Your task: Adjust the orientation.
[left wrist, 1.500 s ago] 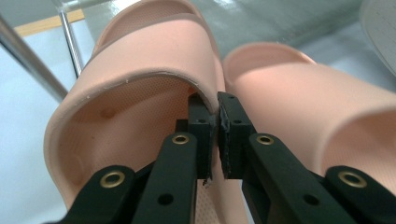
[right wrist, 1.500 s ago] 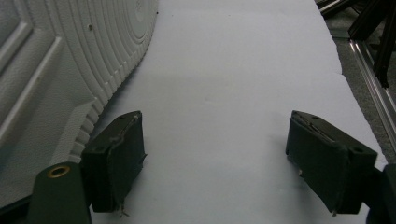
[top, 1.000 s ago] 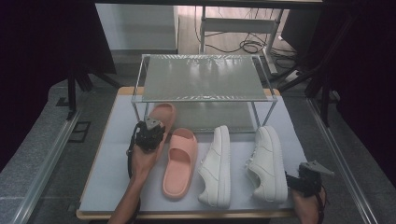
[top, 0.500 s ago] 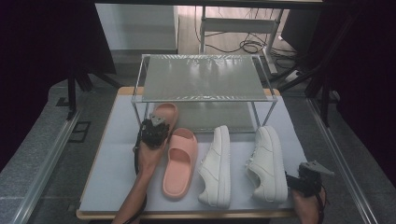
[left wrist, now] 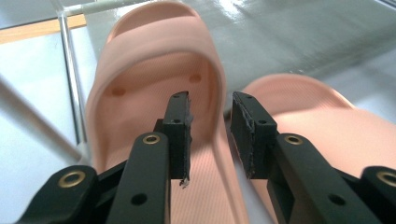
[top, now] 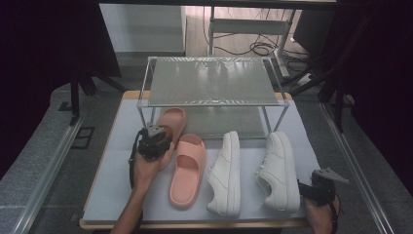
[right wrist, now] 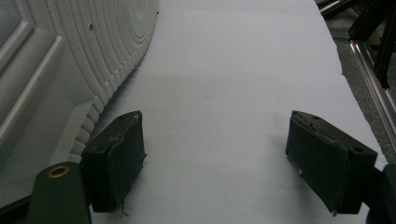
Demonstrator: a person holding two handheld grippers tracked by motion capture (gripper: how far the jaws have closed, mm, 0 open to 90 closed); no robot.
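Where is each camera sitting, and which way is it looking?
High view: above the person's side, looking forward and down on the table; both forearms, left gripper and right gripper show.
Left gripper view: rides that gripper, looking along its parted jaws at the far pink slipper.
Right gripper view: rides that gripper, low over the table, jaws wide, white sneaker beside.
Shared: the slipper in the high and left gripper views, the sneaker in the high and right gripper views.
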